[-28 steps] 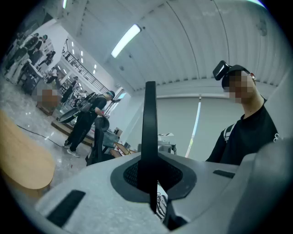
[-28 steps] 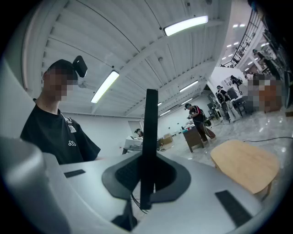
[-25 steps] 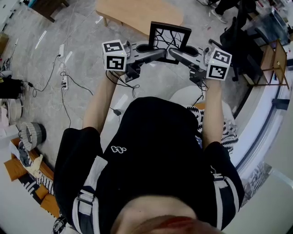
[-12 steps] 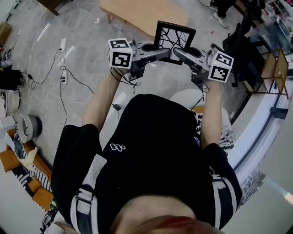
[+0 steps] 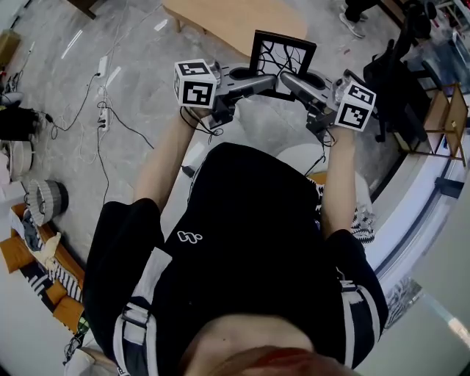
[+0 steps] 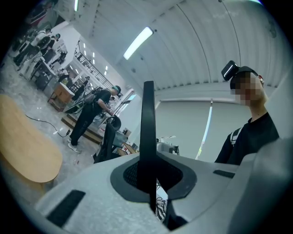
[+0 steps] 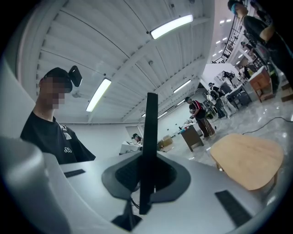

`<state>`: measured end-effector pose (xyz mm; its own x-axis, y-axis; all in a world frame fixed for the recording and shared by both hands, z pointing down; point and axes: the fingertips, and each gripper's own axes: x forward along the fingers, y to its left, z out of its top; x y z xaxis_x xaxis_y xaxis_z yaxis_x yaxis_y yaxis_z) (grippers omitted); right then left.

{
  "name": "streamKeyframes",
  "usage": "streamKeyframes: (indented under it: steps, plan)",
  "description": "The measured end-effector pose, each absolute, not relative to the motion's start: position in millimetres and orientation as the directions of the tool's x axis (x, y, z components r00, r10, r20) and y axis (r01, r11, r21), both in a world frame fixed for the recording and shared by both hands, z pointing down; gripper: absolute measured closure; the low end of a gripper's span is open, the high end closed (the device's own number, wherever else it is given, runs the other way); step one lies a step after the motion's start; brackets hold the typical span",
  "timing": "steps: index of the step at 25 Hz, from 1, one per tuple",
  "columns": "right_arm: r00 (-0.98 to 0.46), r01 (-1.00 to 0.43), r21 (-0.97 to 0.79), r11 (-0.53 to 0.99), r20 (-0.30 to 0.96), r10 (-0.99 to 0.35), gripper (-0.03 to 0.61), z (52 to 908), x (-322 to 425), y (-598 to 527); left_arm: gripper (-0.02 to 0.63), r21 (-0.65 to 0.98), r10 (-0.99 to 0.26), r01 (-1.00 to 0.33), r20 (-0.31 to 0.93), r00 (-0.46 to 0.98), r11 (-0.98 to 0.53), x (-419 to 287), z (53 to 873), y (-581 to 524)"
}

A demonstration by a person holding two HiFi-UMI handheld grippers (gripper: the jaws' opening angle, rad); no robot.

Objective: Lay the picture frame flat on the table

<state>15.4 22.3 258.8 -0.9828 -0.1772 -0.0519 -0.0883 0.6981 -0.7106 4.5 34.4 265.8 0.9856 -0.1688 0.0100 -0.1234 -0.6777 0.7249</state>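
1 picture frame upright, facing person; left gripper, right gripper clamp.

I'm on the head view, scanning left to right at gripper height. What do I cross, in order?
Power strip on the floor → left gripper → picture frame, clamped from both sides and not yet laid down → right gripper → wooden rack.

Surface: pale wooden table, rounded end, standing on the floor | Floor: grey, marbled, glossy — a white power strip and thin black cables lie on it, left of the table | Far left: a ribbed, round grey container on the floor, well apart from the table
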Motion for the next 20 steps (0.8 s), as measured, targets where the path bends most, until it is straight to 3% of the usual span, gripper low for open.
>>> streamKeyframes:
  steps: [12,20]
  plan:
    - [-0.960,-0.204,-0.595,0.777,-0.034,-0.278,0.540,229.4,14.1,31.8,0.595,0.618,-0.134,-0.059,-0.076,0.988,-0.784,1.6,239.2,42.0]
    - [-0.927,-0.259,-0.633,0.729,-0.050,-0.372,0.540,230.6,12.6,29.5,0.595,0.642,-0.072,-0.036,-0.029,0.997,-0.765,-1.2,241.5,40.7]
